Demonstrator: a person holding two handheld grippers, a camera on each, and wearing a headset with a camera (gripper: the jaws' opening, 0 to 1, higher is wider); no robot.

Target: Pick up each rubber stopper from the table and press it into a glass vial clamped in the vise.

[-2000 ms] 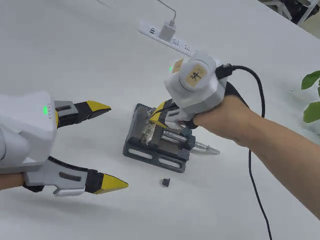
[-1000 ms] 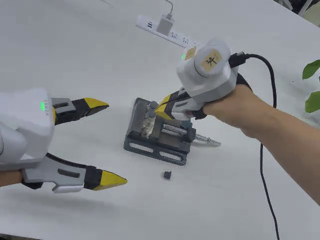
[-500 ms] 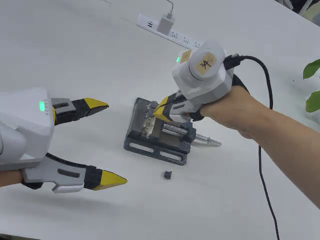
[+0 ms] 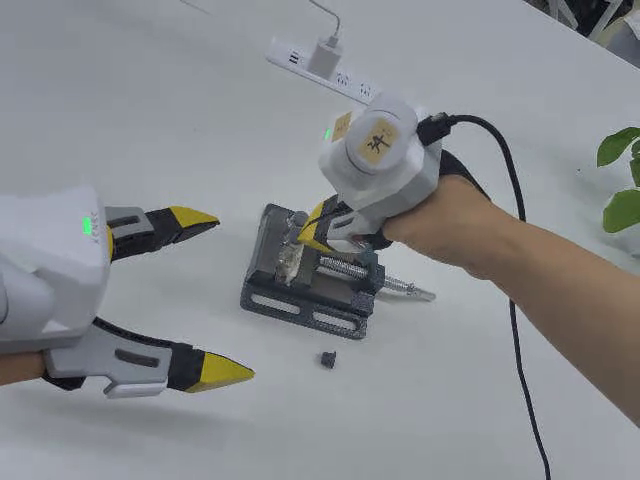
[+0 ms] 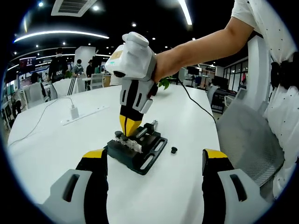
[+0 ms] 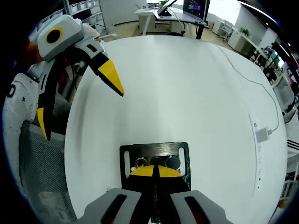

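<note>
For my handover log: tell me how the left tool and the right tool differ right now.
Jaws: the left tool is spread wide open; the right tool has its jaws together.
Place: the left tool hovers over bare table beside the vise; the right tool's tips point down at the vials in the vise.
Both have white bodies and yellow tips.

Only real marking: a tan sticker (image 4: 378,140) on top of the right gripper (image 4: 304,239), with one dark hand-drawn character on it; can't read it with any certainty. Faint small lettering (image 4: 97,224) next to the green light (image 4: 88,226) on the left gripper (image 4: 232,295) housing is too blurred to read; same for the dark reddish sign (image 5: 26,60) far back in the left gripper view.
</note>
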